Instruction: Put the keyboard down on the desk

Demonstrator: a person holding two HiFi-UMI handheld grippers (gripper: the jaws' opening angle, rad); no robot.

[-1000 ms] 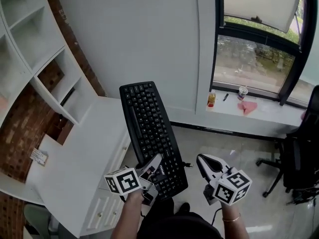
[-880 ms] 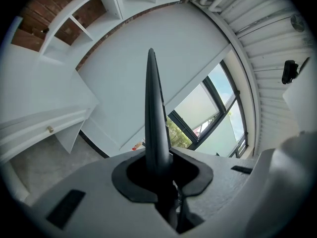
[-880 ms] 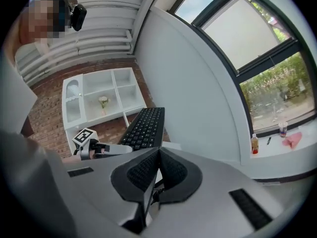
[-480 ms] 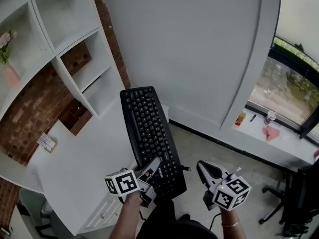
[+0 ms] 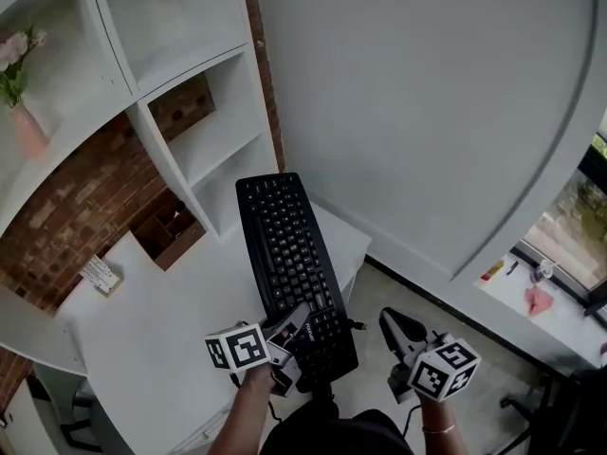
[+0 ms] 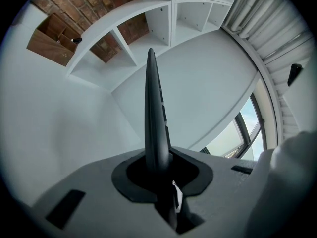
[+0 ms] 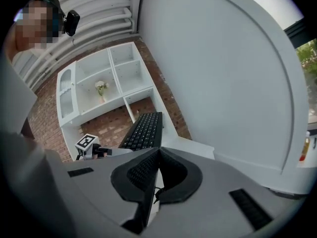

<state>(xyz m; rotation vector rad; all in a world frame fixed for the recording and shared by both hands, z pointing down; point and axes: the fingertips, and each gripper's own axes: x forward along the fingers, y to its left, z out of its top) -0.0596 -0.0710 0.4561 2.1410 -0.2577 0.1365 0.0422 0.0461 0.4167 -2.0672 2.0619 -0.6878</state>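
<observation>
A black keyboard (image 5: 289, 254) hangs in the air, its far end over the right part of the white desk (image 5: 156, 325). My left gripper (image 5: 296, 333) is shut on its near end. In the left gripper view the keyboard (image 6: 153, 118) stands edge-on, pinched between the jaws of the left gripper (image 6: 159, 171). My right gripper (image 5: 395, 324) floats to the keyboard's right, apart from it, with its jaws together and nothing in them. The right gripper view shows its closed tips (image 7: 157, 153), with the keyboard (image 7: 143, 131) beyond them.
White shelves (image 5: 180, 74) rise behind the desk against a brick wall. A wooden organiser box (image 5: 171, 232) and a small card (image 5: 101, 275) sit at the desk's back. A pink vase with flowers (image 5: 21, 83) stands on a shelf. A window sill (image 5: 541, 297) lies far right.
The view has swung left: the window has slid off to the right, and the desk and shelves now fill the left. The keyboard stays in the left gripper and now reaches over the desk.
</observation>
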